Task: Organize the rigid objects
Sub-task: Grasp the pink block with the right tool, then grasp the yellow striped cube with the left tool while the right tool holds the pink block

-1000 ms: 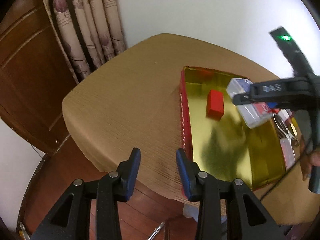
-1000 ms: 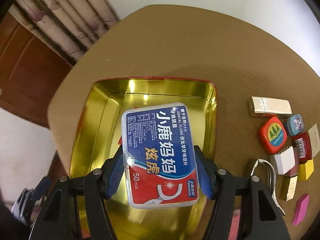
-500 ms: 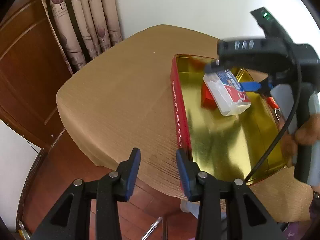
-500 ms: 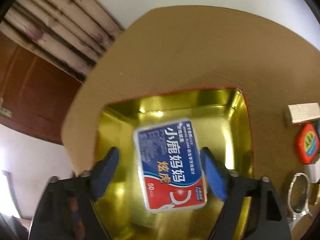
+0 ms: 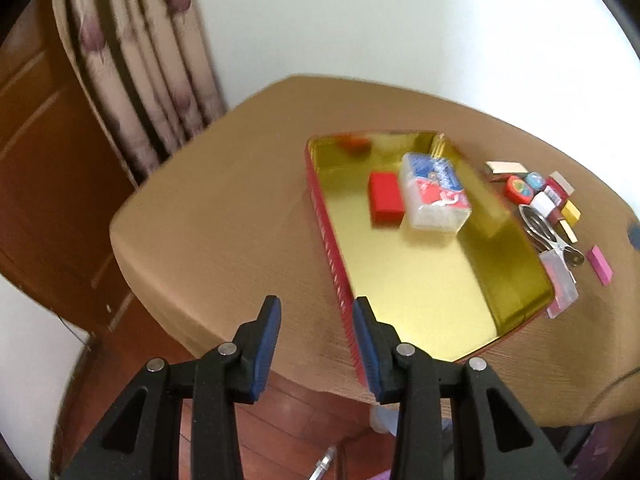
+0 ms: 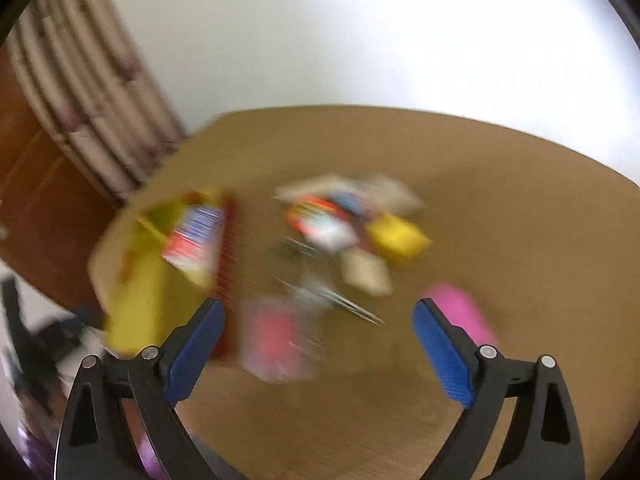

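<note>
The floss box is lying in the gold tray, upper right of the left gripper, which is gaping empty; the right gripper is hanging wide open.

Print on floss box blurred; nothing legible.

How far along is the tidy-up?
Done: the red block and dental floss box lie in the gold tray. In hand: nothing; right gripper and left gripper are open. Left: the clutter beside the tray, like the pink eraser and scissors.
</note>
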A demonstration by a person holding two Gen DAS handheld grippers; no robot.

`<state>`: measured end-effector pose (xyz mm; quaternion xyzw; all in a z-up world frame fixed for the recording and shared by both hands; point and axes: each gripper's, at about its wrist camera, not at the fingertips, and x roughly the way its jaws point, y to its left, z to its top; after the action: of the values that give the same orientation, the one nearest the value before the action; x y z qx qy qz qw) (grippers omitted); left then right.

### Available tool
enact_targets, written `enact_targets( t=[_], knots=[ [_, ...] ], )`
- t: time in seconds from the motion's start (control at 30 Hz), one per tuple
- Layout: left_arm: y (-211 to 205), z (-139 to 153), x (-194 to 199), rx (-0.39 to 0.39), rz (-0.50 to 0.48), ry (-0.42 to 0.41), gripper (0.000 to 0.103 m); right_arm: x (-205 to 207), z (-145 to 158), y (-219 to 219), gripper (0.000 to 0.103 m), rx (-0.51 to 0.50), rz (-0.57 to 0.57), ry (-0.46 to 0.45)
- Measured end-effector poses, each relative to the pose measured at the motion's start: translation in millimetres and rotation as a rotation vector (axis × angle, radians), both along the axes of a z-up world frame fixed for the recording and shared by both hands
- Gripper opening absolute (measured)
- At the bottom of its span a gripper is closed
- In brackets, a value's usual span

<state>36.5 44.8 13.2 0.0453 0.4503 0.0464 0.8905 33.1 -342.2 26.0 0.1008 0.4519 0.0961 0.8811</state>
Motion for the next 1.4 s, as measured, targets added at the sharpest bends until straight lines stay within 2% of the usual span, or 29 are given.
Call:
enact_targets(
  t=[0.1,0.2,0.3,0.47,0.6,0.67,0.73,0.77,0.8,0.87,0.9,1.0,1.13,1.27,1.4],
  knots=[
    [-5.0,6.3,-1.5,0.112,0.057,-0.028,0.038,-29.1,-19.7,-51.7,0.094,-0.078,-0.076,0.042],
    [-2.8,16.6,-2.6,0.103,0.088,-0.03,0.038,-44.8,-34.3,-83.6,0.094,-0.092,-0.104,0.071],
    [-11.4,32.0,-9.4,-0.015,0.035,-0.018,0.039,-43.3,-46.1,-90.7,0.094,-0.103,-0.098,0.075],
    [-41.9,40.2,-15.4,-0.217,-0.095,0.044,0.039,-10.8,-61.8,-73.6,0.091,-0.163,-0.014,0.069],
    [-78.0,28.0,-18.5,-0.274,-0.2,0.133,0.039,22.3,-74.8,-55.5,0.083,-0.203,0.047,0.078],
    [-95.9,20.8,-18.2,-0.284,-0.248,0.172,0.039,36.8,-82.5,-50.3,0.077,-0.232,0.082,0.098],
    [-107.5,14.3,-20.1,-0.311,-0.28,0.213,0.039,48.5,-91.8,-50.8,0.064,-0.285,0.094,0.136],
    [-112.2,11.5,-20.8,-0.326,-0.291,0.23,0.039,52.2,-93.5,-51.4,0.064,-0.272,0.103,0.144],
    [-118.6,8.7,-19.3,-0.351,-0.301,0.253,0.039,54.3,-92.6,-52.9,0.059,-0.26,0.108,0.137],
    [-129.9,5.3,-15.3,-0.38,-0.321,0.286,0.039,56.8,-91.2,-51.7,0.035,-0.277,0.132,0.135],
    [-136.7,3.8,-15.7,-0.391,-0.333,0.305,0.039,56.0,-89.1,-51.1,0.027,-0.281,0.139,0.127],
    [-160.2,-0.6,-9.4,-0.426,-0.365,0.37,0.039,47.1,-86.8,-56.9,0.027,-0.28,0.127,0.099],
    [-180.8,-6.4,4.3,-0.488,-0.375,0.419,0.039,21.1,-87.6,-84.4,0.027,-0.213,0.06,0.08],
    [-200.5,3.2,23.1,-0.467,-0.384,0.403,0.039,0.0,-81.3,-105.6,0.027,-0.174,0.029,0.064],
    [-229.6,17.1,56.0,-0.442,-0.419,0.346,0.039,-6.3,-73.1,-126.4,0.027,-0.128,0.001,0.036]
  ],
)
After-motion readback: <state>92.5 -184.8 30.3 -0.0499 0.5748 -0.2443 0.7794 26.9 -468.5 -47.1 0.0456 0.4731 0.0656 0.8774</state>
